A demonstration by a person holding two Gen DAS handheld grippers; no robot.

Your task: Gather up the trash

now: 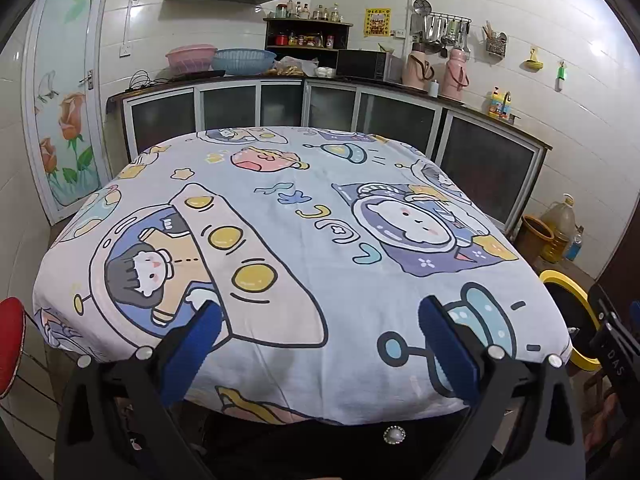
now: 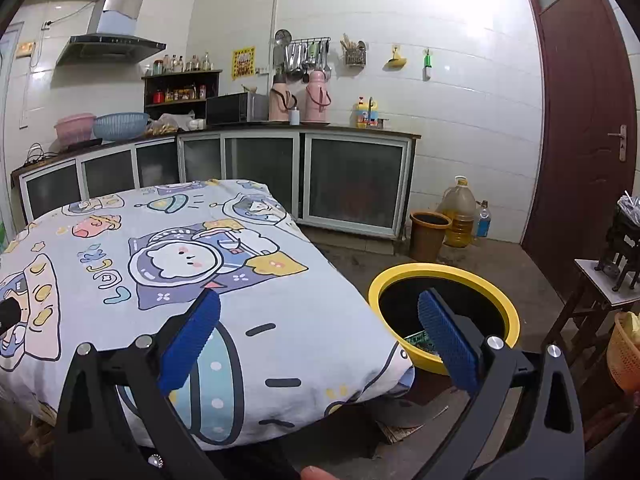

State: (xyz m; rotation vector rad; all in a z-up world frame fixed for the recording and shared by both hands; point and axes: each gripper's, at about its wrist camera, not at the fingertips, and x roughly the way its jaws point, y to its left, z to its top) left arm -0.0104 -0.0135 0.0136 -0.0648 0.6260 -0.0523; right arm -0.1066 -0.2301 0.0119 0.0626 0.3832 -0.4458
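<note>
A table with a cartoon space-print cloth (image 1: 304,240) fills the left wrist view; no loose trash shows on it. My left gripper (image 1: 320,312) is open and empty over the table's near edge. My right gripper (image 2: 320,304) is open and empty above the table's right corner (image 2: 280,280). A yellow-rimmed black bin (image 2: 444,276) stands on the floor right of the table, with a green wrapper (image 2: 418,339) inside. The bin's rim also shows in the left wrist view (image 1: 568,284), next to the other gripper's body (image 1: 612,344).
Kitchen counters with glass-front cabinets (image 2: 352,184) run behind the table. A brown bucket (image 2: 428,236) and oil jugs (image 2: 460,216) stand by the wall. A brown door (image 2: 580,120) is at right, a stool with items (image 2: 612,292) beside it. A red stool (image 1: 10,344) sits at left.
</note>
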